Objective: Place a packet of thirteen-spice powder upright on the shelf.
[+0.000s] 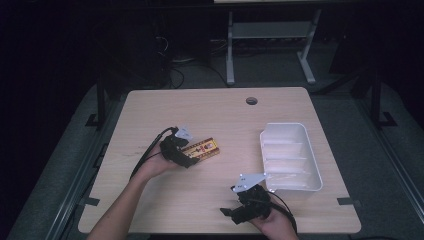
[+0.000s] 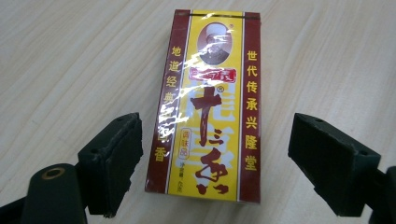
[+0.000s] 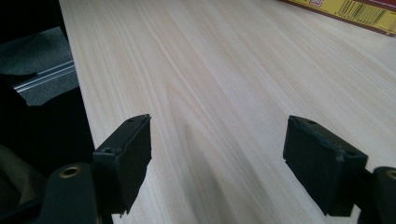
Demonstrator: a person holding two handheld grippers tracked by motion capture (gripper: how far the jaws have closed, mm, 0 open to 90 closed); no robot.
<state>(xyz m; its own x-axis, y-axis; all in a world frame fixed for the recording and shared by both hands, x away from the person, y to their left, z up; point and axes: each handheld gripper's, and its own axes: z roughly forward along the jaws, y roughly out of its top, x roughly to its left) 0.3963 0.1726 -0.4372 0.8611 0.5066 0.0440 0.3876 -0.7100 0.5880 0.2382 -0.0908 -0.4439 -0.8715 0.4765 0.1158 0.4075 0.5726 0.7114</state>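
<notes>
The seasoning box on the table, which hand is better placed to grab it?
Left. The left tool is open and straddles the seasoning box; the right tool sits apart near the table's front edge.

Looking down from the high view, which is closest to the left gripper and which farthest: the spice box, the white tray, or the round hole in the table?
From the left gripper:
1. Spice box, right at its jaws, mid-table.
2. Round hole, near the far edge.
3. White tray, on the right side.
</notes>
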